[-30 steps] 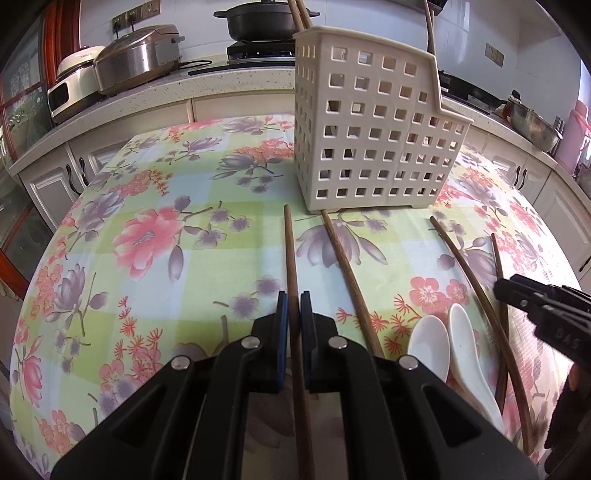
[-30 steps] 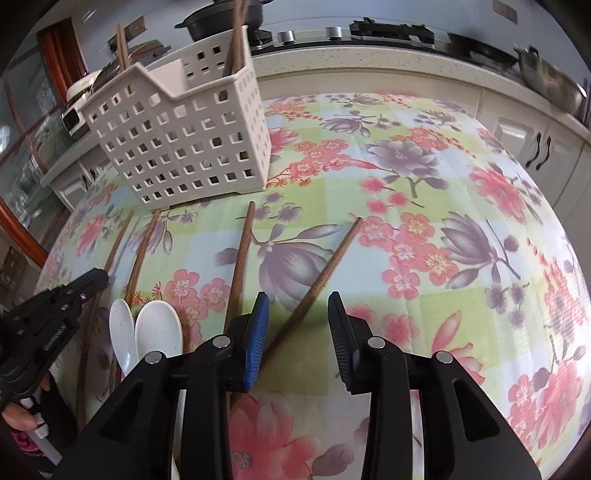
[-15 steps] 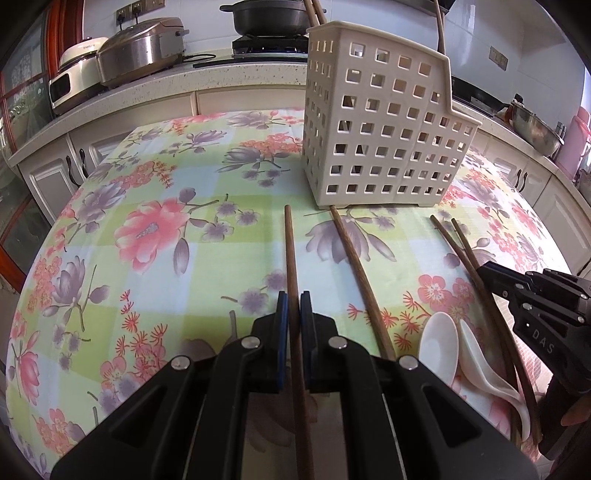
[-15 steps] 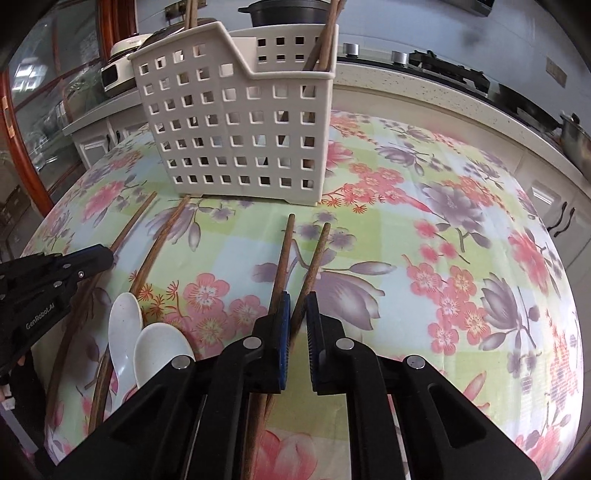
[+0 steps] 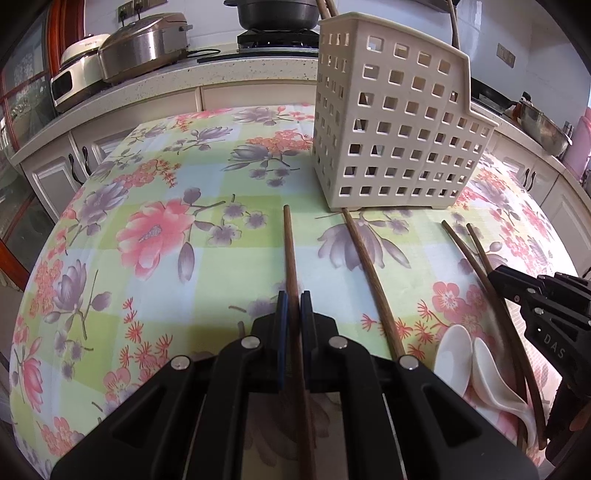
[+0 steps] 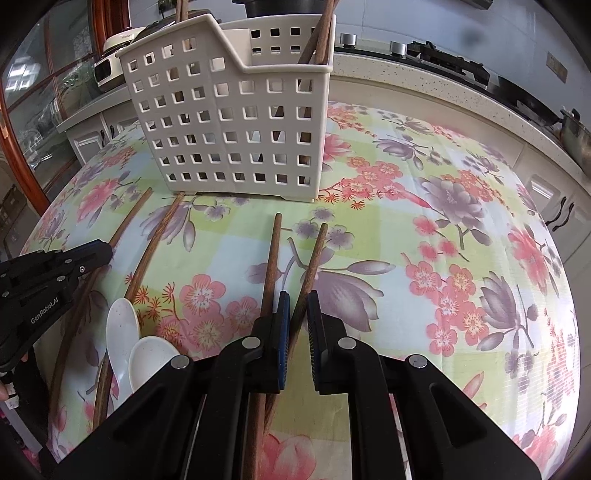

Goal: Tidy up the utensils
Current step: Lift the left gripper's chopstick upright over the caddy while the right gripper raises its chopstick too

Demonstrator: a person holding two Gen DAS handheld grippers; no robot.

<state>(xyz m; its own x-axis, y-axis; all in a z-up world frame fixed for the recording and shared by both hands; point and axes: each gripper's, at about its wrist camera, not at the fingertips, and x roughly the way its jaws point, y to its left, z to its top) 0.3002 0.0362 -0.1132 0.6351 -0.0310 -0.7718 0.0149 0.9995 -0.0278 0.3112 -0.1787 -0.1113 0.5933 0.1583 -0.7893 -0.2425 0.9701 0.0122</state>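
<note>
My left gripper (image 5: 291,306) is shut on a brown chopstick (image 5: 289,251) that points toward the white slotted basket (image 5: 395,136). My right gripper (image 6: 297,308) is shut on another chopstick (image 6: 312,258), which sits slightly slanted between the blue pads. A second chopstick (image 6: 270,258) runs just left of it and passes under the left finger. Two white spoons (image 6: 125,339) lie between the grippers, with several more chopsticks (image 6: 155,243) beside them on the floral cloth. The basket (image 6: 236,122) holds upright chopsticks (image 6: 317,33).
The round table (image 5: 155,236) has a flowered cloth. Behind it runs a counter with rice cookers (image 5: 140,40), a black pot (image 5: 277,14) on a stove and a steel bowl (image 5: 543,125). A loose chopstick (image 5: 369,273) lies with its far end at the basket's foot.
The right gripper's jaws came together on the chopstick, and it swung nearly parallel to its neighbour. The left gripper kept its hold and barely moved.
</note>
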